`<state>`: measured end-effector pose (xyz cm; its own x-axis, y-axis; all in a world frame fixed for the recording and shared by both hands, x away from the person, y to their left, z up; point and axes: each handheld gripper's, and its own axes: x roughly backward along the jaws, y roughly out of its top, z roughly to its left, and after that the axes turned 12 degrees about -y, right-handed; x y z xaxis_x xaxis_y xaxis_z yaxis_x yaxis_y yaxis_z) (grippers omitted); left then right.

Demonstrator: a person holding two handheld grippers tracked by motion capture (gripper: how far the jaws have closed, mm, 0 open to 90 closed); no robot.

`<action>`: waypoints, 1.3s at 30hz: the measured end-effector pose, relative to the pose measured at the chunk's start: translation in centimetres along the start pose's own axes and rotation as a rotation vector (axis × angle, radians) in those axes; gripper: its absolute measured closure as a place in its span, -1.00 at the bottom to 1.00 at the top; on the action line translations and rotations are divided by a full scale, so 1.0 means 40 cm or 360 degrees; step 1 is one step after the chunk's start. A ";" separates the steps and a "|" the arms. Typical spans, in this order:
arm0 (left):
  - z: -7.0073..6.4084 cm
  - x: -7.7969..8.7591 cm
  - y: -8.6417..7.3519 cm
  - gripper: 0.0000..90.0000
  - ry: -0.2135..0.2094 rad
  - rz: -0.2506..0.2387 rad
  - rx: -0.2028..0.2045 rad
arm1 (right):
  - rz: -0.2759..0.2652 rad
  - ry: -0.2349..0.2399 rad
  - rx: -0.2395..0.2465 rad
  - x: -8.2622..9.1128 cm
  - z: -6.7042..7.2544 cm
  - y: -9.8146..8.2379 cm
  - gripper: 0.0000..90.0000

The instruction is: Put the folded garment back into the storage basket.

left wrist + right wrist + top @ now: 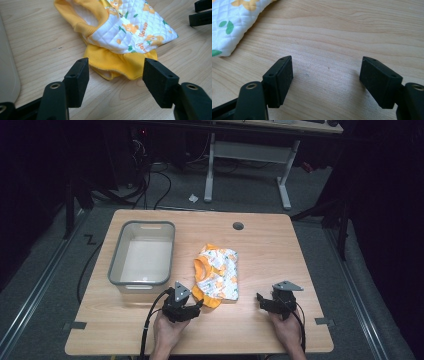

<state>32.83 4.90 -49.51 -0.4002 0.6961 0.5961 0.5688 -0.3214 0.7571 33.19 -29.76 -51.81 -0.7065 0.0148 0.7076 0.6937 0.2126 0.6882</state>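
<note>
Meanwhile, at a wooden table (260, 250), a person's left gripper (115, 71) hangs with its jaws spread wide and holding nothing, lined up on the yellow hem (117, 63) of a small quilted garment (216, 274) that lies crumpled at mid-table, just right of a grey bin (142, 251). The right gripper (325, 71) hovers over bare wood with its jaws equally wide and empty — the garment's white edge sits off to one side of it, near but not between the jaws.

The risks from here appear to lie in the cloth itself. The hem is thin and flat against the table, so a closing pinch may catch only the top layer, or scrape wood and slide off. Because the garment is folded over itself, a lift by one corner could let the rest unfurl and drag — and it might snag the bin's rim if it is carried that way. The right gripper, standing apart, would likely need to come closer before it could support the far side.
</note>
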 end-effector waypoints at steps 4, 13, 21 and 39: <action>0.003 -0.004 0.014 -0.32 -0.0011 0.0016 0.0027 | 0.0000 0.0000 0.0000 0.000 0.000 0.000 -0.40; 0.002 -0.017 0.061 -0.41 -0.0006 -0.0001 0.0008 | 0.0000 0.0000 0.0001 0.000 0.000 0.000 -0.40; 0.023 -0.046 0.111 -0.49 0.0007 0.0022 0.0041 | -0.0001 0.0002 0.0001 0.000 0.000 0.000 -0.40; 0.087 -0.136 0.182 -0.51 0.0052 0.0063 0.0165 | 0.0001 0.0002 0.0000 0.001 0.000 -0.001 -0.40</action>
<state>41.65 0.99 -48.18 -0.3981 0.6626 0.6344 0.6552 -0.2787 0.7022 33.13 -29.76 -51.80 -0.7061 0.0139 0.7080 0.6939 0.2127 0.6879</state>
